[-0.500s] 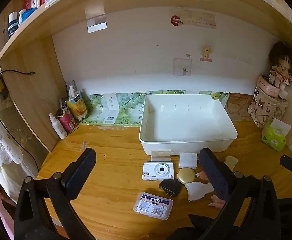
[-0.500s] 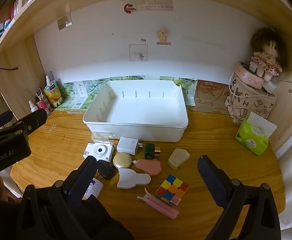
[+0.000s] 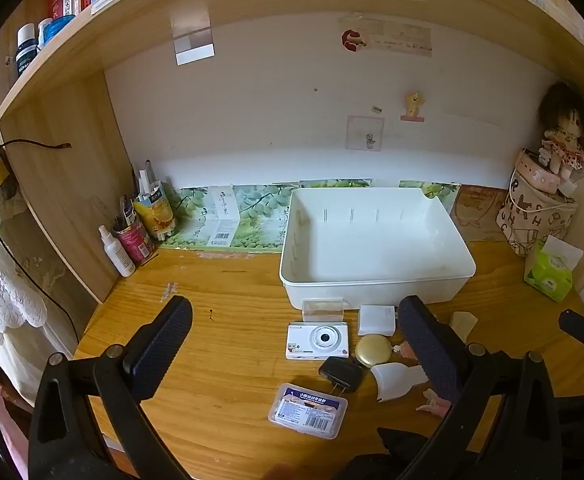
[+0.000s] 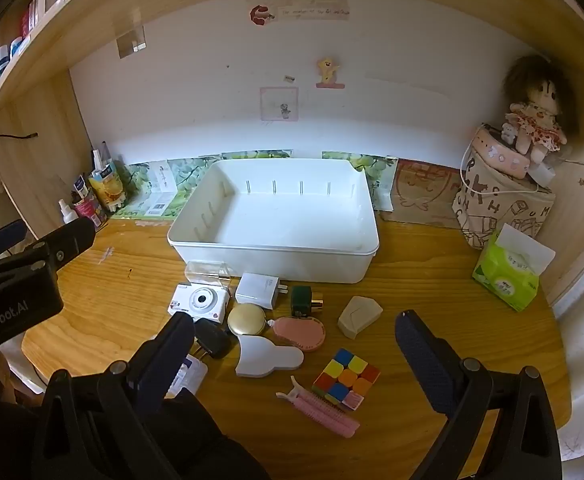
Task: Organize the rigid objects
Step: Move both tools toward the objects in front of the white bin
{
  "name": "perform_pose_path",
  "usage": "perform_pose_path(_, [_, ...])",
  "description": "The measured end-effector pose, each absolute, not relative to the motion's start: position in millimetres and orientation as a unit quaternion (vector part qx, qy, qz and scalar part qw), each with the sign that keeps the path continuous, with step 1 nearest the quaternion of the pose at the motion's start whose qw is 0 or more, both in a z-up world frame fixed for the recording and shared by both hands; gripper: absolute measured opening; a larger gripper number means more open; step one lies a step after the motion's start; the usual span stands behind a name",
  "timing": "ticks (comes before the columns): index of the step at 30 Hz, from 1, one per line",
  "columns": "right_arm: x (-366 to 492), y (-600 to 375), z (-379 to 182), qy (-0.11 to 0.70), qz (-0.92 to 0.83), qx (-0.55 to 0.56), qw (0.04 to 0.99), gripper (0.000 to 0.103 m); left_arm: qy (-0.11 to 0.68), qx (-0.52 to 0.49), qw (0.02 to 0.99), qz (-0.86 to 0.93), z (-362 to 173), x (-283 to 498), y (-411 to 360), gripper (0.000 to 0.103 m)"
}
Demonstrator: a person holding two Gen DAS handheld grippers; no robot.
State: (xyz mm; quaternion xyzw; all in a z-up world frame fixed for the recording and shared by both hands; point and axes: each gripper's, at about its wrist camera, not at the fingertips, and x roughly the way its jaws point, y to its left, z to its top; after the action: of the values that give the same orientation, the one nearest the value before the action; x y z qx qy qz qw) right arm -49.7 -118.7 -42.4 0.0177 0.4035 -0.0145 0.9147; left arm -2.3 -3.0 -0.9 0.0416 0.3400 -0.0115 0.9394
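Note:
An empty white bin (image 4: pixel 275 216) (image 3: pixel 376 240) stands on the wooden desk. In front of it lie a white camera (image 4: pixel 199 301) (image 3: pixel 318 340), a white charger (image 4: pixel 257 290), a gold compact (image 4: pixel 246 319), a black plug (image 4: pixel 211 338), a pink comb (image 4: pixel 300 332), a colour cube (image 4: pixel 346 378), a pink hair clip (image 4: pixel 320 412), a beige block (image 4: pixel 359 316) and a clear case (image 3: pixel 308 410). My left gripper (image 3: pixel 296 344) hovers open above the camera. My right gripper (image 4: pixel 294 354) hovers open over the comb and cube. Neither holds anything.
Bottles and tubes (image 3: pixel 139 232) crowd the desk's back left corner. A patterned bag with a doll (image 4: pixel 500 196) and a green tissue pack (image 4: pixel 510 272) stand at the right. A shelf hangs overhead. The left gripper's body (image 4: pixel 15 280) shows at the right view's left edge.

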Motion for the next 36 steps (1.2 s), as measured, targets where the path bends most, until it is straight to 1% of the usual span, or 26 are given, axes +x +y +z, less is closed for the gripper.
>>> perform_pose_path(12, [-50,-118,-44,0.411,-0.029,0.02,0.911,0.101,0.346,0.039,0.937,-0.029,-1,0,0,0.103])
perform_pose_path(22, [-47,-113,-50,0.439,-0.044,0.024,0.897,0.101,0.376,0.016,0.924,-0.069,-12,9,10,0.103])
perform_pose_path(36, [-37,-101,-83,0.514,-0.064,0.075,0.852,0.101,0.473,-0.006,0.876,-0.092,-53,29,41,0.102])
